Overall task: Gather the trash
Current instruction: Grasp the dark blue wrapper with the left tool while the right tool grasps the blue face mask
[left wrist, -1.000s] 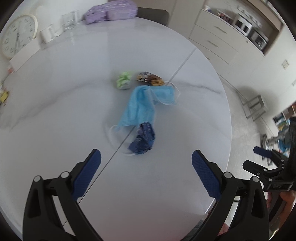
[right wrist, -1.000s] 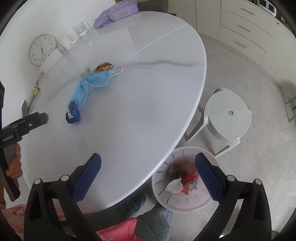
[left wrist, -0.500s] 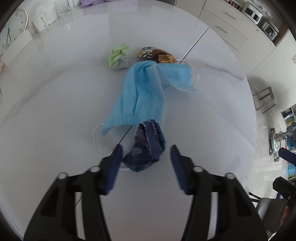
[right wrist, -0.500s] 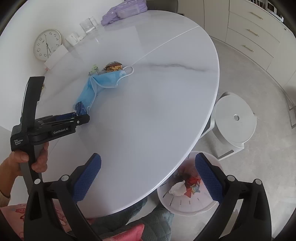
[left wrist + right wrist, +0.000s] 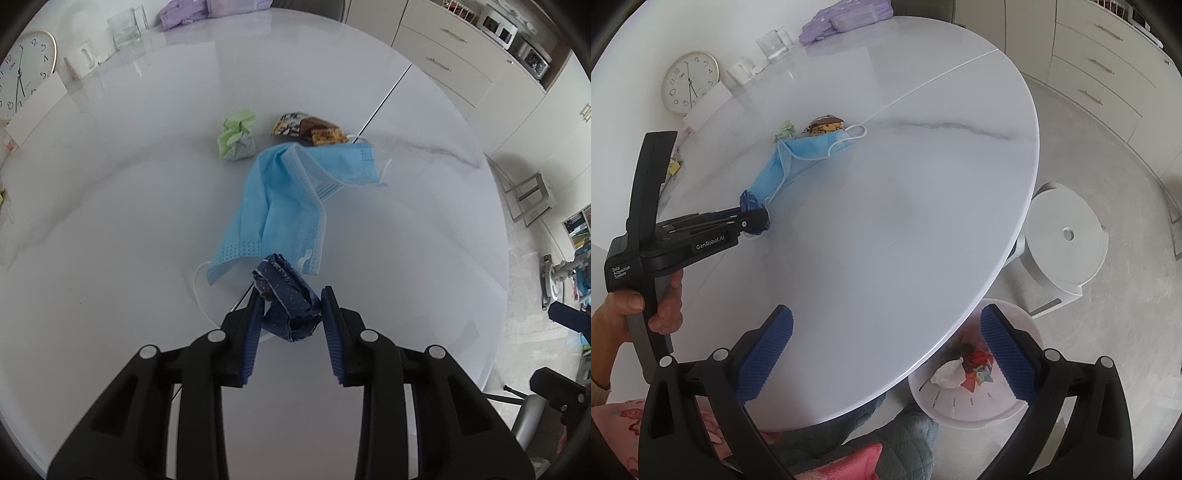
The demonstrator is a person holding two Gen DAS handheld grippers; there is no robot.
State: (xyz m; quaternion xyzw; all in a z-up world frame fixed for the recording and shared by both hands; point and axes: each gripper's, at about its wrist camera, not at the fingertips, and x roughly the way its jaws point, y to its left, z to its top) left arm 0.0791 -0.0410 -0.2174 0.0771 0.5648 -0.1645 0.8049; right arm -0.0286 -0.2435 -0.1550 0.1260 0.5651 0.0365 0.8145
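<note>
Left hand-held gripper (image 5: 290,308) is seen closed on a crumpled dark blue wrapper (image 5: 290,301), both blue pads pressed against its sides. Right hand-held gripper (image 5: 886,354) is held wide, with nothing between its pads, over the near edge of the bench (image 5: 905,206).

Surface and room: a white oval marble-look bench with a seam across it; a wall clock (image 5: 689,82), glassware (image 5: 774,44) and a lilac bag (image 5: 846,14) are noted at the far side. Cream drawers (image 5: 1100,74) are noted far right, a white stool (image 5: 1067,236) on the grey floor to the right, and a white bin (image 5: 964,410) holding paper scraps below the near right edge.

Change from 0.5 s ago: the left pads, then apart on either side of the wrapper, are now shut on it.

Task items: the wrapper is held at the near end of a blue face mask (image 5: 284,206). A green wad (image 5: 236,134) and a brown snack packet (image 5: 310,129) are seen just beyond the mask's far end.
</note>
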